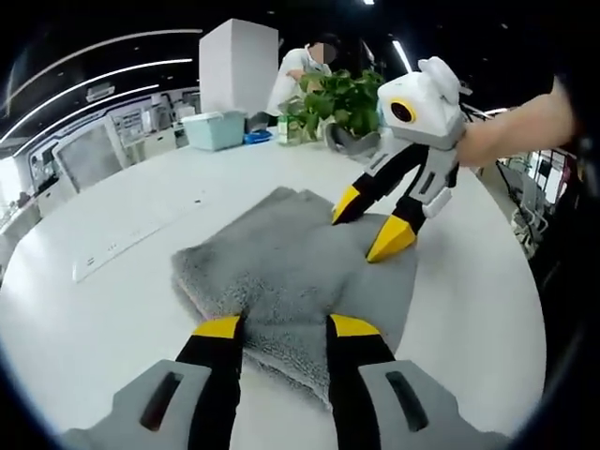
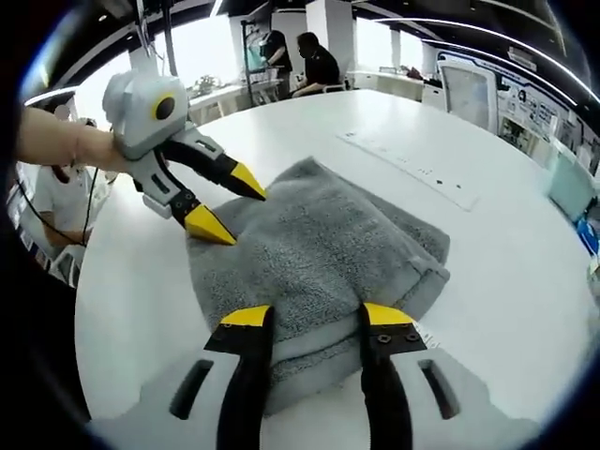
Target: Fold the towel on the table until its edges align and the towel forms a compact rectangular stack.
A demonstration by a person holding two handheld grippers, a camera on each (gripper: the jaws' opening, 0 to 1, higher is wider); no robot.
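**Folded towel, both grippers spread above it**

A grey towel (image 1: 291, 272) lies folded in layers on the white round table (image 1: 122, 309). The left gripper (image 1: 279, 326) stands at one edge of the towel, its yellow-tipped jaws wide apart and holding nothing — the right gripper (image 2: 317, 316) does the same at the opposite edge. A potted plant (image 1: 342, 101) and a pale green box (image 1: 216, 128) sit at the table's far side.

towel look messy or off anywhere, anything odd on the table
Nothing is spilled or damaged. The grey towel lies folded on the white table, but its layers do not line up: lower edges stick out past the top layer near the right hand-held gripper. The left hand-held gripper is open at the opposite edge.
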